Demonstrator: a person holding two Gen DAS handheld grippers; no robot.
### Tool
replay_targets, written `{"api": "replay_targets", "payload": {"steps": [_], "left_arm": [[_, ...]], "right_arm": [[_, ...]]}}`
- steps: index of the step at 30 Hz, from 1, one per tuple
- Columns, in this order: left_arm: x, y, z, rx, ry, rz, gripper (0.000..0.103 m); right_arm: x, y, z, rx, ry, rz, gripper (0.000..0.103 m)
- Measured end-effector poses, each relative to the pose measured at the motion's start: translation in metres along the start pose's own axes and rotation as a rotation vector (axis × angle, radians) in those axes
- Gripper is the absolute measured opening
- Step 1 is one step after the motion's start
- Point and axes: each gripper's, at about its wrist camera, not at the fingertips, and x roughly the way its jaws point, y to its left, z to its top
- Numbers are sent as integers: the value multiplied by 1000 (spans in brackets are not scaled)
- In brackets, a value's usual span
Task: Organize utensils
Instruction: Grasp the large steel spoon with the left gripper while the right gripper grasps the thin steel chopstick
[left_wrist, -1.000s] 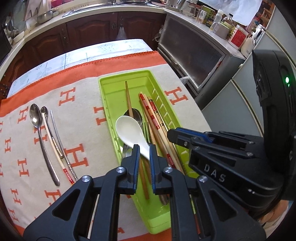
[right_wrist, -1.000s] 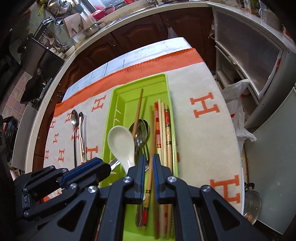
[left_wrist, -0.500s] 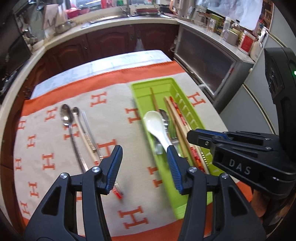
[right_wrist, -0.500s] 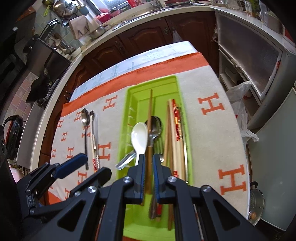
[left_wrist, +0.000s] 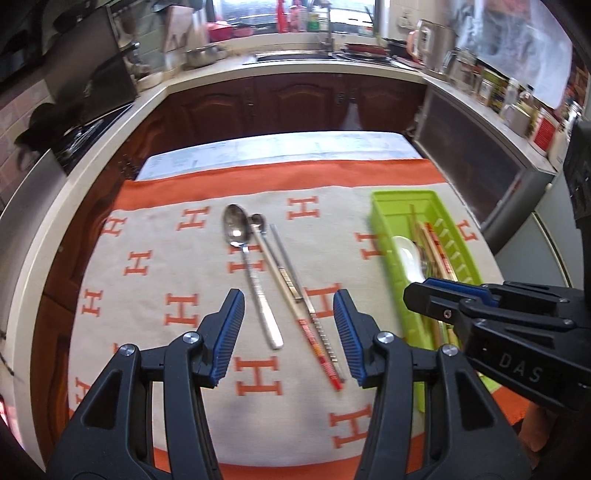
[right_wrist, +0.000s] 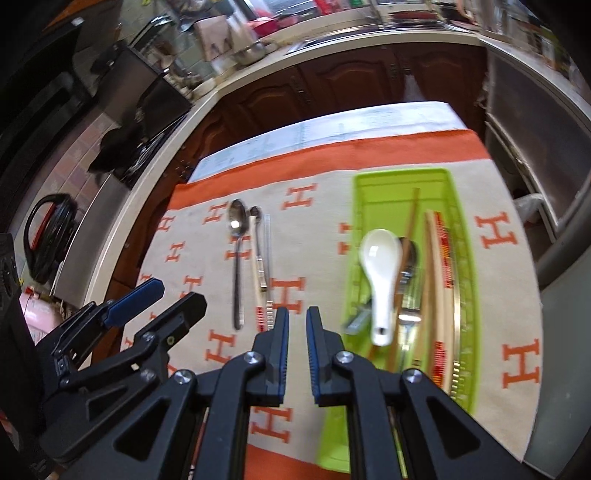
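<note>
Dark wood cabinets (left_wrist: 295, 107) under a pale counter (left_wrist: 332, 68); seemingly a bright window (left_wrist: 255, 14) above.

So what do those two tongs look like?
The left tongs and the right tongs look alike: black angular plastic arms with silver screws, and ribbed blue pads inside each tip. The right one's black body has "DAS" in pale letters.

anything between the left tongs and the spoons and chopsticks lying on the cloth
Nothing visible. The left tongs hang open over the big spoon, small spoon and chopsticks on the cloth, with only bare cloth around them.
</note>
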Motion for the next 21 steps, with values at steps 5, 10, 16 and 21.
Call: {"api": "replay_targets", "payload": {"steps": [5,10,16,21], "left_arm": [[8,25,3,-33,15,20,47],[24,44,10,-41,46,31,47],[62,64,24,-39,118,9,47],[107,85,40,-78,186,-1,47]], "right_arm": [[10,28,11,-50,9,10,16],[22,47,32,-86,20,12,16],[52,60,54,-109,79,15,16],[90,59,69,-98,158,2,16]]}}
